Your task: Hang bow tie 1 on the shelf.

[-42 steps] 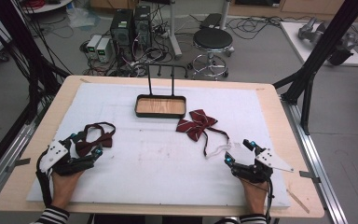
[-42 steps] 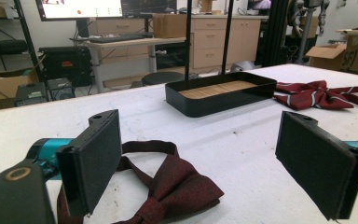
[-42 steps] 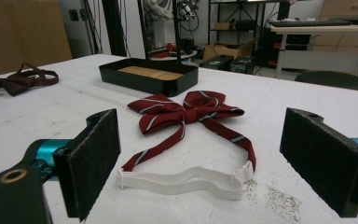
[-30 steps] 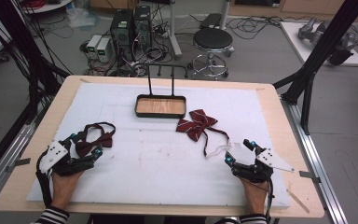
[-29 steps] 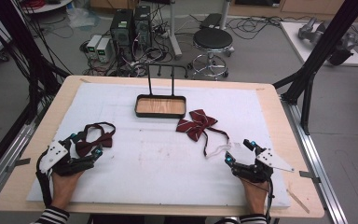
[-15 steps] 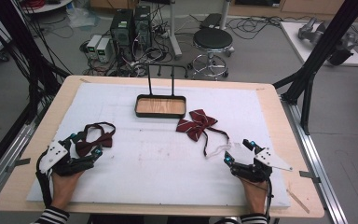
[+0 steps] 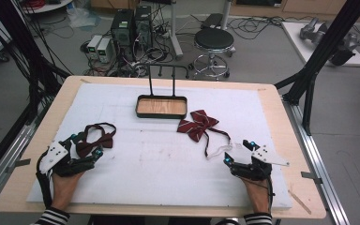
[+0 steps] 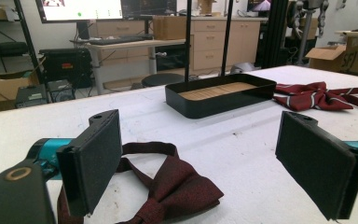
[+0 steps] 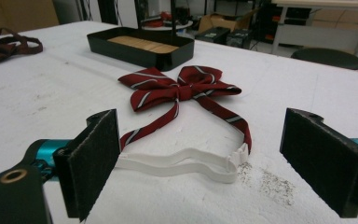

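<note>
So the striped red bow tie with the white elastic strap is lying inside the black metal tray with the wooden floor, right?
No. The striped red bow tie lies on the white table cover beside the black metal tray, as the high view shows.

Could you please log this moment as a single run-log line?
left gripper: open, at dark bow tie | right gripper: open, near striped bow tie strap | tray: empty

I see a plain dark maroon bow tie point(image 7: 96, 140), a red bow tie point(image 7: 198, 124) with white stripes and white strap, a black tray point(image 7: 161, 107)
</note>
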